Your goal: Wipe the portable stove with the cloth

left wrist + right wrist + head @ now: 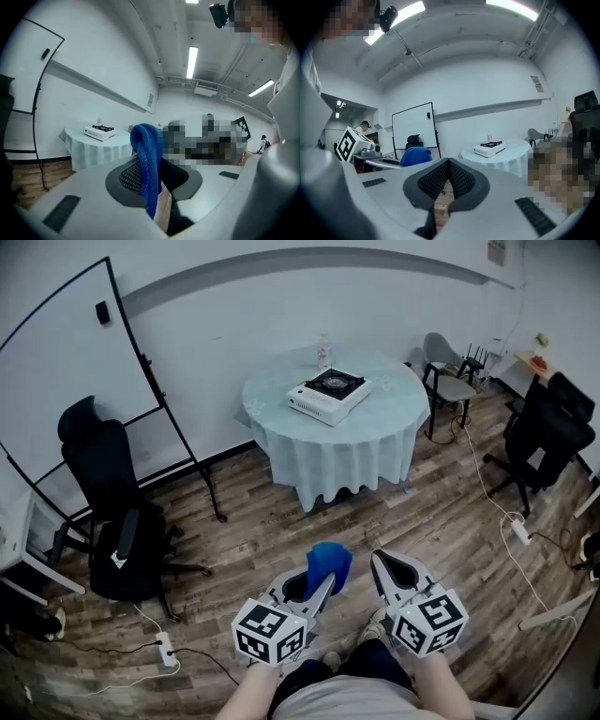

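A white portable stove (327,393) with a black burner sits on a round table (281,409) draped in pale cloth, far ahead of me. It shows small in the left gripper view (99,132) and the right gripper view (489,148). My left gripper (323,579) is shut on a blue cloth (328,563), which hangs folded over the jaws (146,161). My right gripper (380,565) is shut with nothing in it, its jaws touching (448,164). Both are held low over the wooden floor, well short of the table.
A clear bottle (323,351) stands behind the stove. A whiteboard on a stand (84,371) and a black office chair (112,512) are at left. A grey chair (445,371) and black chairs (548,427) stand at right. Cables and power strips (518,531) lie on the floor.
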Available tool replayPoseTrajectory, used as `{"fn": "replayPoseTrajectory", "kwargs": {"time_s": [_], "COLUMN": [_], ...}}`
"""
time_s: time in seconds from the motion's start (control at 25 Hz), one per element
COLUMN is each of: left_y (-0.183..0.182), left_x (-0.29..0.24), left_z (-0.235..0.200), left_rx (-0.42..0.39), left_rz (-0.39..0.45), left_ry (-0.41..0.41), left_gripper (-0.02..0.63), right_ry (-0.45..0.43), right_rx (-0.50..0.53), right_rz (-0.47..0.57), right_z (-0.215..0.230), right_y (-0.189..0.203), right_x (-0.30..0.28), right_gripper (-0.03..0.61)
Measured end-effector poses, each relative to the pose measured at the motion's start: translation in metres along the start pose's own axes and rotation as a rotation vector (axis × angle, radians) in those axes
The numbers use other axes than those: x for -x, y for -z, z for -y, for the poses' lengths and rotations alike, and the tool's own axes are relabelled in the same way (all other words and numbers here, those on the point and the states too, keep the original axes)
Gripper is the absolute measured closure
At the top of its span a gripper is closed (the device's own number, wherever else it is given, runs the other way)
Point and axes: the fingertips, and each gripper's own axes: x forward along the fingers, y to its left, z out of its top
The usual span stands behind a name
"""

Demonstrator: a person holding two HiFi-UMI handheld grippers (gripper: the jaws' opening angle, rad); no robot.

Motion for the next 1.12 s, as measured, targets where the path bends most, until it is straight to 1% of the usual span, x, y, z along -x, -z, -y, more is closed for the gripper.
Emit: {"fn": "replayPoseTrajectory", "kwargs": {"time_s": [0.12, 0.28, 0.4, 0.52, 0.6, 0.72, 0.84, 1.0, 1.12], "left_y": [-0.004, -0.013, -0.02, -0.024, -0.026, -0.033, -0.047, -0.067, -0.083], "left_x": [-0.002, -0.007, -0.017, -0.032, -0.046, -0.072, -0.104, -0.148, -0.179], "left_z": [-0.006, -0.018, -0.032, -0.045, -0.055, -0.074, -0.093, -0.121, -0.138], "left_rx": [-0.012, -0.032, -0.018, 0.003, 0.003, 0.001, -0.002, -0.006, 0.0], "left_rz": [-0.002, -0.002, 0.007, 0.008, 0.0, -0.009, -0.009, -0.022, -0.016], "left_ry": [-0.002, -0.015, -0.036, -0.042, -0.044, -0.05, -0.051, -0.054, -0.064], "left_gripper": [0.523, 0.523, 0.522, 0.523, 0.522, 0.523, 0.522, 0.522, 0.522], "right_ry": [-0.039, -0.044, -0.038, -0.056, -0.065, -0.078, -0.096, -0.122, -0.139], "right_rx": [-0.034, -0.013, -0.012, -0.054, -0.067, -0.058, -0.042, -0.053, -0.046], "right_rz": [0.016, 0.001, 0.01, 0.037, 0.04, 0.025, 0.023, 0.014, 0.01], "right_z": [-0.001, 0.006, 0.016, 0.029, 0.042, 0.065, 0.092, 0.128, 0.155], "right_y": [-0.002, -0.005, -0.011, -0.017, -0.018, -0.021, -0.03, -0.045, -0.057], "right_x": [-0.006, -0.016, -0.03, -0.045, -0.06, -0.087, -0.117, -0.154, -0.177], "right_gripper": [0.555, 0.555, 0.555, 0.555, 0.555, 0.555, 0.555, 0.555, 0.555]}}
